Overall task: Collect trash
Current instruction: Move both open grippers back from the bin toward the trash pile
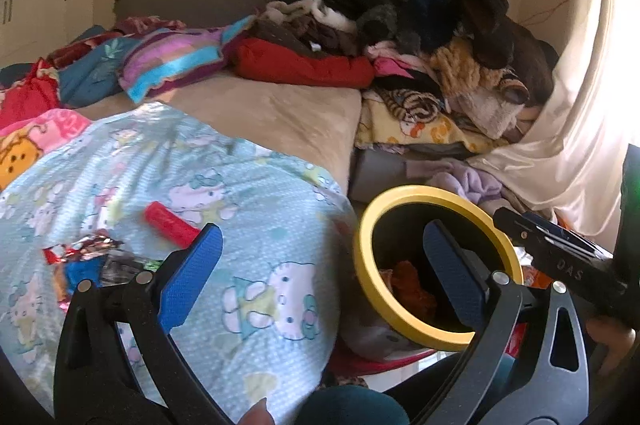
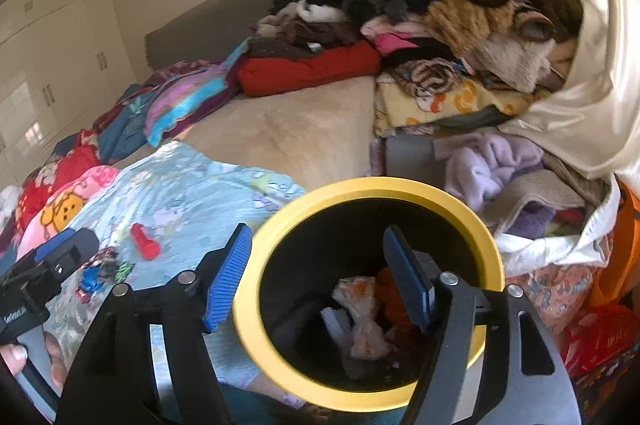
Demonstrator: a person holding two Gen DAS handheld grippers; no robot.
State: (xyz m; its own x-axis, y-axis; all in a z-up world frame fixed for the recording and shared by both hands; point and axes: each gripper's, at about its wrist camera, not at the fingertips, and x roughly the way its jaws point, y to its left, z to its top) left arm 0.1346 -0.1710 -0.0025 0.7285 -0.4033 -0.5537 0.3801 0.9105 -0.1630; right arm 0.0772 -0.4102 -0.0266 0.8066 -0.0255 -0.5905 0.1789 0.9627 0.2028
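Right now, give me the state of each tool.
Left tool: open, holding nothing.
Right tool: open, empty, above the bin.

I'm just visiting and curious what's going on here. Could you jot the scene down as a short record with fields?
Place: a bed strewn with clothes and blankets
Bin: yellow-rimmed bin beside the bed, crumpled wrappers and orange scraps inside
Left to collect: red tube and a wrapper pile on the light blue cartoon blanket
Left gripper: open, nothing between its fingers
Right gripper: open and empty, over the bin mouth
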